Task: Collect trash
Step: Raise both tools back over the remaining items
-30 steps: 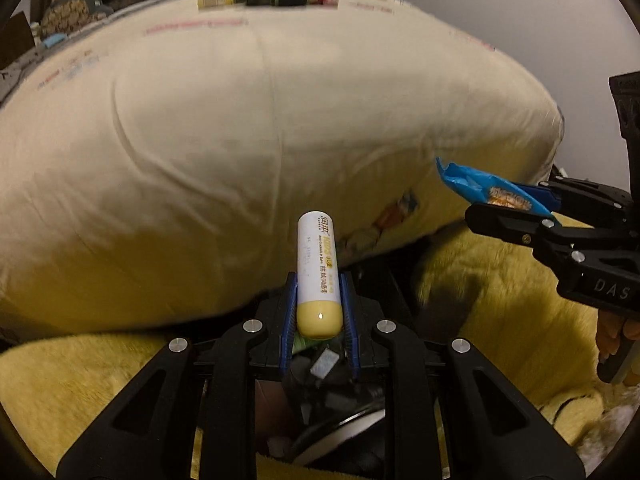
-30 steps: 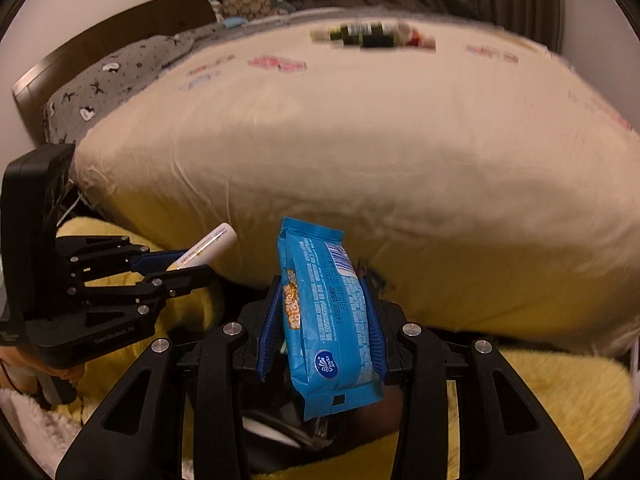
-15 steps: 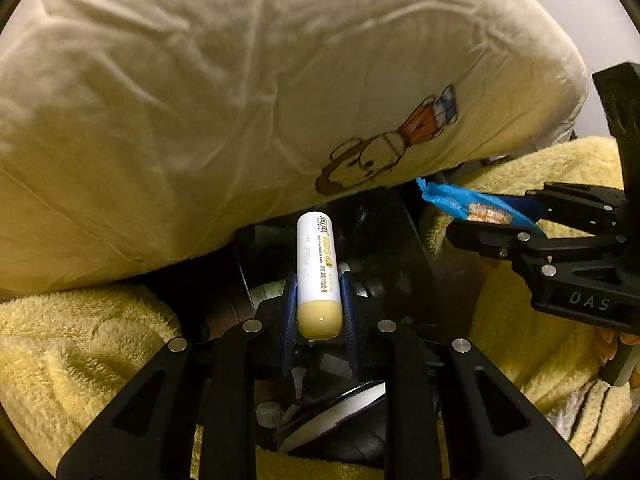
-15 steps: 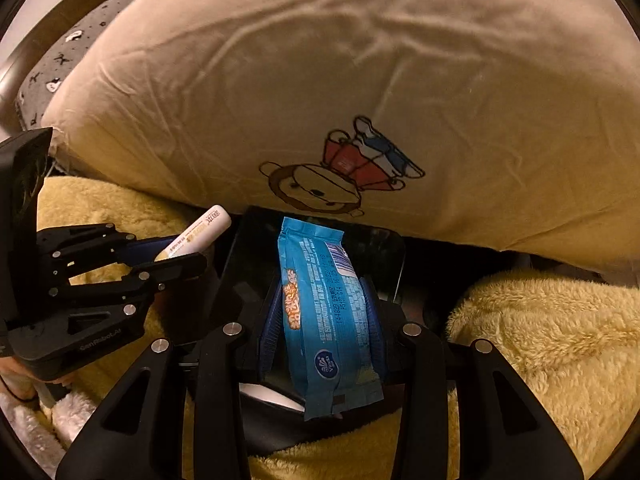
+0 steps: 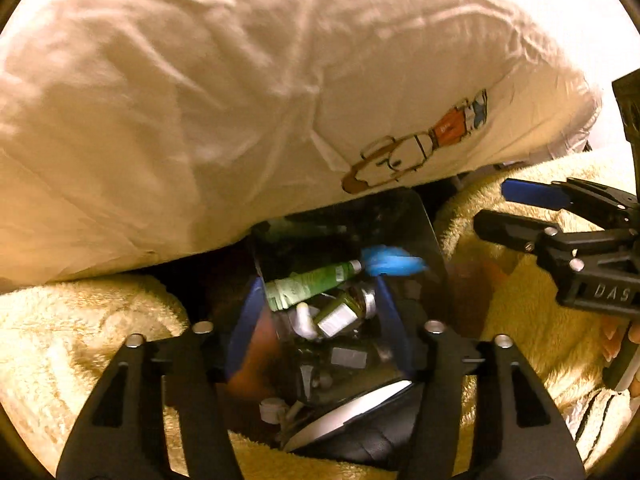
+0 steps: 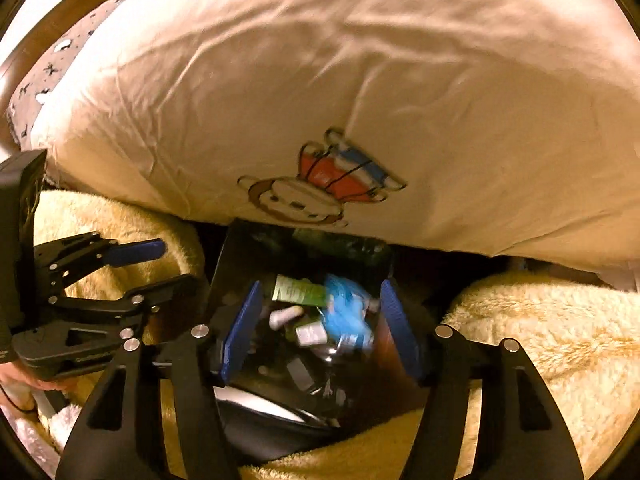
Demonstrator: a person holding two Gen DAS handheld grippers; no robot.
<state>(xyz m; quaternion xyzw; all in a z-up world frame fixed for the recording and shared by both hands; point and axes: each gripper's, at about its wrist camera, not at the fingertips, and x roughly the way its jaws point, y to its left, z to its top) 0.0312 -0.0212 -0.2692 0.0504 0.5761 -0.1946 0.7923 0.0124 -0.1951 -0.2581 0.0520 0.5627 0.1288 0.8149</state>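
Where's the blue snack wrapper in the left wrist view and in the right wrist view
Left wrist view: the blue snack wrapper lies blurred in the black bin, just right of the green tube, above centre between the open fingers.
Right wrist view: it lies in the bin, right of the green tube, slightly right of centre between the open fingers.
Shared landmark: the cartoon monkey print on the pillow directly above the bin.
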